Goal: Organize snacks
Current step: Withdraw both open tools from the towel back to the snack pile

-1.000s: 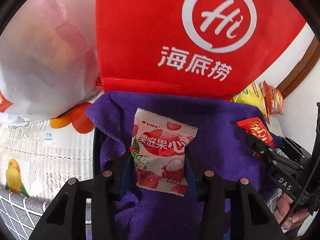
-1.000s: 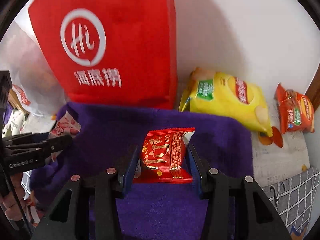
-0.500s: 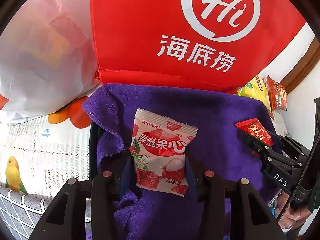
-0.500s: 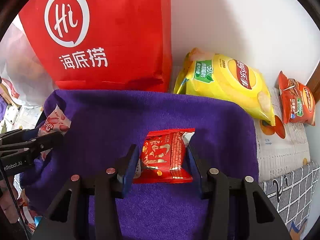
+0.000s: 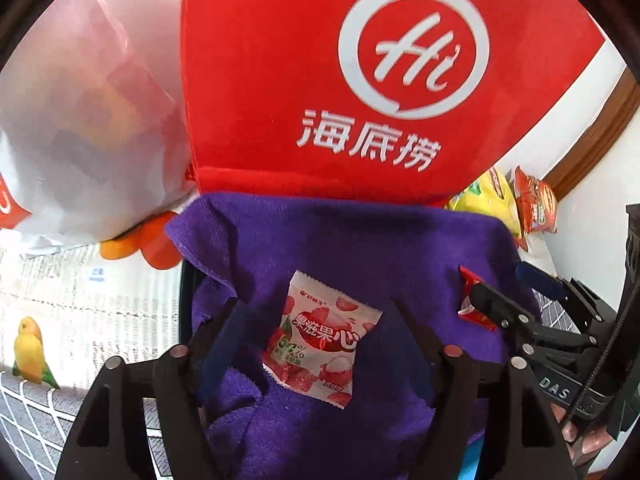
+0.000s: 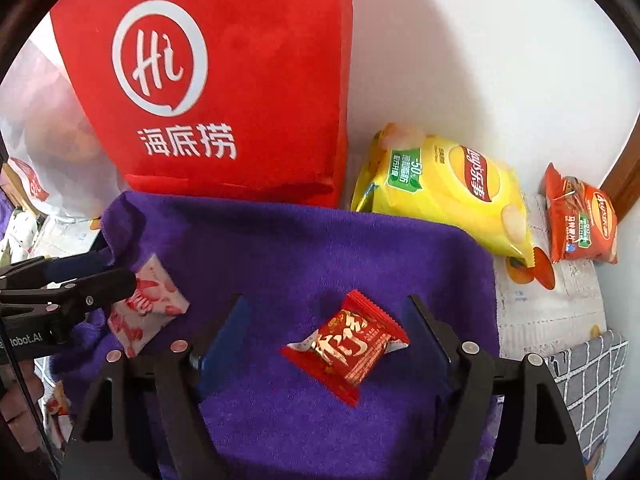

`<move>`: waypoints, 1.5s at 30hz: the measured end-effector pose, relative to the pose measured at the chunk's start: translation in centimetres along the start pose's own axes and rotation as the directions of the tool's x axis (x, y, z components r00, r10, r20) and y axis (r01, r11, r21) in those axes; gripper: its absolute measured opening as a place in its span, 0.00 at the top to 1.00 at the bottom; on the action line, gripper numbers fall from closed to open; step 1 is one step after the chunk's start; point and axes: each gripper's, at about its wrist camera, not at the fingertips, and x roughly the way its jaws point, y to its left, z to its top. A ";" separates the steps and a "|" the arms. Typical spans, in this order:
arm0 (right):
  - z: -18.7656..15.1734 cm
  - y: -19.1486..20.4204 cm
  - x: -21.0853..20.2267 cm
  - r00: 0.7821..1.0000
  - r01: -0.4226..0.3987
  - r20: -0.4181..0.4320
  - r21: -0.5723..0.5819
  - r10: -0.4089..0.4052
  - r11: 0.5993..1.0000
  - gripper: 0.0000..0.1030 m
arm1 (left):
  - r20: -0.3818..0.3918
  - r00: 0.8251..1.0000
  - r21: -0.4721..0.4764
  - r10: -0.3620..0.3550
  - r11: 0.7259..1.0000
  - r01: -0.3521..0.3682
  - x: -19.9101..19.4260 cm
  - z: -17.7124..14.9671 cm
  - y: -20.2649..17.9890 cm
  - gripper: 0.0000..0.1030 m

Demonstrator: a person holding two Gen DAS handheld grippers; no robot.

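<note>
- We see the left tool [image 5: 320,336] with its jaws opening; the pink snack packet [image 5: 320,344] lies loose between them on the purple towel [image 5: 360,240].
- The right tool [image 6: 326,336] is also opening; the red snack packet [image 6: 348,344] rests free on the same towel.
- Behind the towel stands the red bag [image 6: 224,80]; the yellow chips bag [image 6: 448,188] lies beside the towel.

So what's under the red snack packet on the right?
The red snack packet lies on the purple towel, between the right gripper's opening jaws, untouched. What the towel covers can't be seen.
</note>
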 end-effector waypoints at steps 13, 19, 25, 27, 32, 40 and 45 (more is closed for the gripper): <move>0.1 1.3 -5.8 0.993 0.053 0.106 0.026 -0.056 0.998 0.23 | 0.072 0.997 -0.008 0.010 1.000 -0.010 -4.2 0.2 -0.3 0.29; -1.4 1.1 -9.7 0.983 0.096 0.153 0.073 -0.106 0.993 0.22 | 0.115 0.993 0.006 0.012 1.000 -0.013 -6.8 0.0 -1.0 0.29; -4.9 -0.4 -14.1 0.970 0.063 0.223 0.141 -0.093 0.988 0.22 | 0.166 0.986 0.046 0.010 0.999 -0.018 -10.0 -0.5 -2.6 0.29; -6.2 -0.7 -15.3 0.970 0.075 0.219 0.139 -0.104 0.987 0.22 | 0.175 0.985 0.057 -0.004 0.998 -0.006 -10.7 -0.8 -3.3 0.29; -9.4 -1.0 -17.9 0.966 0.094 0.227 0.125 -0.121 0.988 0.22 | 0.178 0.984 0.058 -0.016 0.998 0.005 -13.4 -2.8 -4.1 0.29; -14.5 -0.5 -19.5 0.975 -0.023 0.222 0.153 -0.012 0.988 0.22 | 0.223 0.975 0.074 0.007 0.997 -0.024 -17.8 -8.3 -3.2 0.29; -17.6 0.6 -19.3 0.978 -0.044 0.210 0.143 0.013 0.989 0.23 | 0.197 0.980 0.067 0.020 0.997 -0.034 -17.9 -11.7 -2.2 0.29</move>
